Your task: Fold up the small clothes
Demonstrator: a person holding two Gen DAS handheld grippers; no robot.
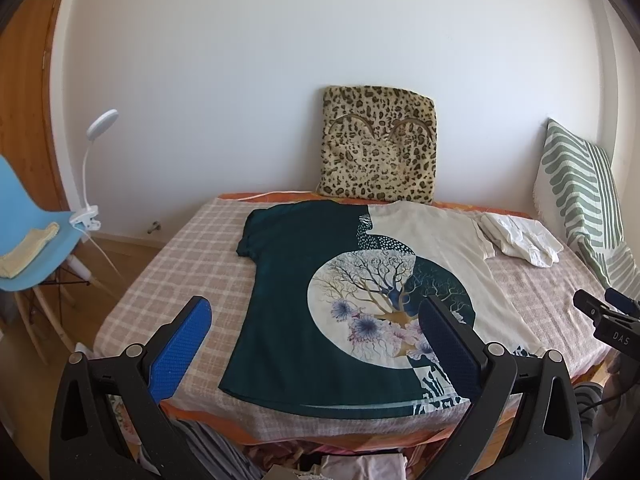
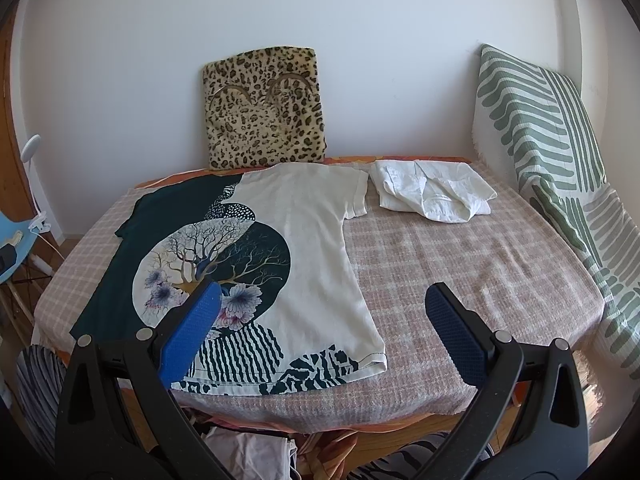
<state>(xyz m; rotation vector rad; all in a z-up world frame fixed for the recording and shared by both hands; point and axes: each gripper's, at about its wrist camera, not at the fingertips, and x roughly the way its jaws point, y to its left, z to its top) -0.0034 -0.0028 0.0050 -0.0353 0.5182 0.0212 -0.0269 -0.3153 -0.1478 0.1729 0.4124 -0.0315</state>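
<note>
On the checked blanket (image 2: 460, 248) covering the bed, a t-shirt (image 1: 316, 280) lies spread flat, half dark green, half cream, with a tree-and-flowers print in a circle. Just beside its cream sleeve sits a crumpled white garment (image 2: 432, 192). Against the wall stand a leopard-print cushion (image 1: 378, 144) and a green-striped pillow (image 2: 536, 132); off the bed's left side are a blue chair (image 1: 28, 236) and a white clip lamp (image 1: 90, 168). The left hand-held gripper (image 1: 316, 340) hovers over the shirt's hem, released, fingers wide. The right hand-held gripper (image 2: 324, 326) is likewise spread and grasps nothing; "DAS" is printed on its side.
</note>
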